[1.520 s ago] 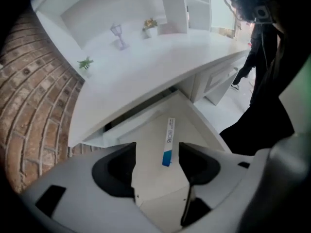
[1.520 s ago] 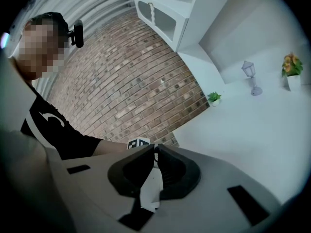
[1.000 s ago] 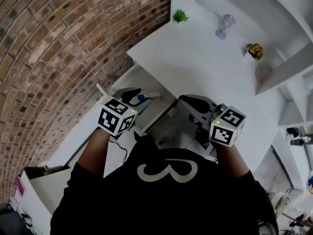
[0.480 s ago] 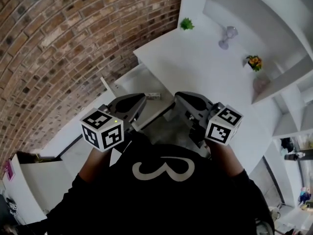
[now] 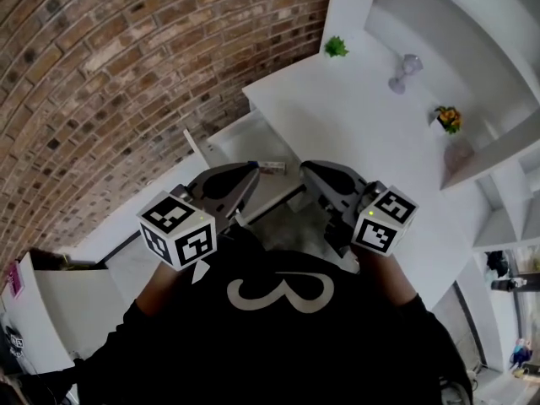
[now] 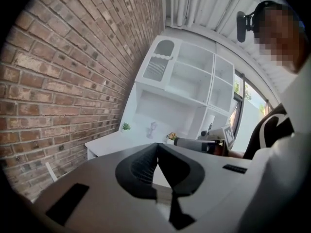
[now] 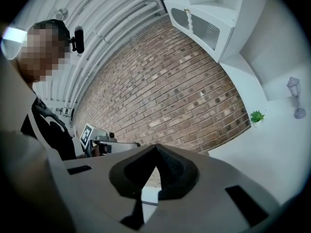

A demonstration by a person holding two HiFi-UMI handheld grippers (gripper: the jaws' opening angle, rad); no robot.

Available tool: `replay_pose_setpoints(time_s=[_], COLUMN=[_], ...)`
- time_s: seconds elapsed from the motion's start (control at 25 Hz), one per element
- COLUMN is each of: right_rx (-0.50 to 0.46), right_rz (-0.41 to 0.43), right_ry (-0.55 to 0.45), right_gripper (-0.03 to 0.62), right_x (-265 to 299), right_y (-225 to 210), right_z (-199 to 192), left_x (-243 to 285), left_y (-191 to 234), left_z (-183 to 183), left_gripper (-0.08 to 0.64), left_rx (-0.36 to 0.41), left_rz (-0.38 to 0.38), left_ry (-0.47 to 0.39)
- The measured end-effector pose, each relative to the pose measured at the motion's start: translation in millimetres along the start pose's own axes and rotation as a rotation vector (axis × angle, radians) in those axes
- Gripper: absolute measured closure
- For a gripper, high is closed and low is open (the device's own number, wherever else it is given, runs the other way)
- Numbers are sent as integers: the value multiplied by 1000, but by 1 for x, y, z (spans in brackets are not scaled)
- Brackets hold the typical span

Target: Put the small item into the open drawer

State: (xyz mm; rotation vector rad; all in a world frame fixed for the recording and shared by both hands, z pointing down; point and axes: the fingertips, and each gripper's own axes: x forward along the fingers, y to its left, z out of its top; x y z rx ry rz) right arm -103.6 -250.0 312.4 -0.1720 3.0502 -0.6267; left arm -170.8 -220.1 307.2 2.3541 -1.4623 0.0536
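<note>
A small white item with a dark end lies in the open white drawer below the desk's front edge. My left gripper hangs just short of it over the drawer's near side; its jaws are shut with nothing between them, and in the left gripper view the left gripper shows its pads meeting. My right gripper hovers beside it on the right, apart from the item. The right gripper view shows this right gripper shut and empty too.
The white desk top carries a small green plant, a glass ornament and a pot of flowers. White shelves rise behind it, a brick wall runs on the left, and a white box stands lower left.
The left gripper let go of the small item, which now lies in the drawer. It drew back toward me and shut. The right gripper barely moved.
</note>
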Motion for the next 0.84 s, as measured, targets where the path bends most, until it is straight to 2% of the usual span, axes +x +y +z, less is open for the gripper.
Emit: replay_pose_setpoints(time_s=[0.84], right_rx=[0], right_rz=[34], right_ry=[56], right_gripper=[583], right_x=[19], right_y=[1], right_z=[-14], left_x=[-1], left_y=[14], left_z=[-12], left_gripper=[557], left_rx=[-15], left_rz=[27], left_ry=[33])
